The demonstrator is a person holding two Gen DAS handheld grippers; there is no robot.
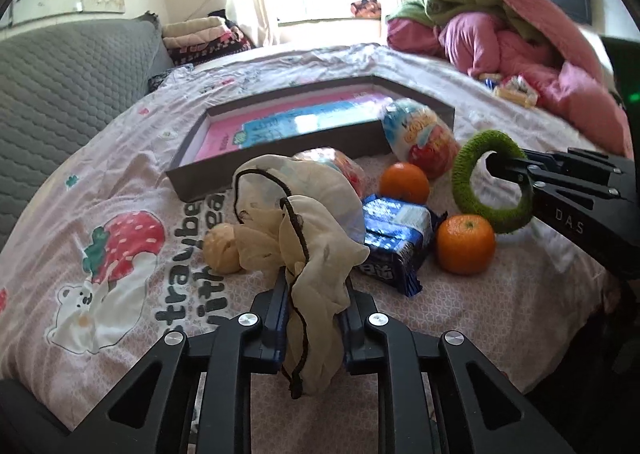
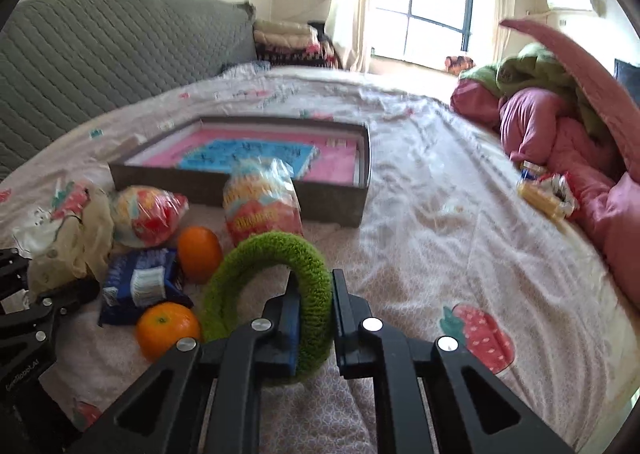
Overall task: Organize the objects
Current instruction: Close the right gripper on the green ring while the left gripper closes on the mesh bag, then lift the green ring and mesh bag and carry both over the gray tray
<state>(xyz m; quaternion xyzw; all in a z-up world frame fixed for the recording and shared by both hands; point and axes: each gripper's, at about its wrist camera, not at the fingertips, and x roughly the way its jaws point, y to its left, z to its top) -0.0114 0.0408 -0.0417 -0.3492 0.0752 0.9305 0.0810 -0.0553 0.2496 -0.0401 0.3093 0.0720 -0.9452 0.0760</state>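
Drawstring pouch (image 1: 304, 254) at left of clutter on bed (image 1: 500, 294), left gripper (image 1: 312, 318) clamped on its cloth. Tray (image 1: 280, 158) behind looks like drop spot. Right gripper (image 2: 314, 318) pinching green ring (image 2: 264, 258); lift both clear of oranges (image 1: 466, 244), no dragging.

- The tray (image 1: 276, 170) sits on the bed (image 1: 500, 294) at centre frame in the left wrist view, with a booklet (image 1: 304, 122) inside it.
- 2 snack bags (image 1: 420, 142) lie against its near wall.
- 2 oranges (image 1: 466, 244) and a biscuit packet (image 1: 396, 242) lie below the bags.
- The drawstring pouch (image 1: 316, 254) lies left of the packet, between the left gripper's (image 1: 316, 306) fingers.
- The ring (image 1: 476, 194), right of the oranges, sits in the right gripper (image 2: 314, 302).
- Bedding (image 1: 500, 38) piles at upper right.
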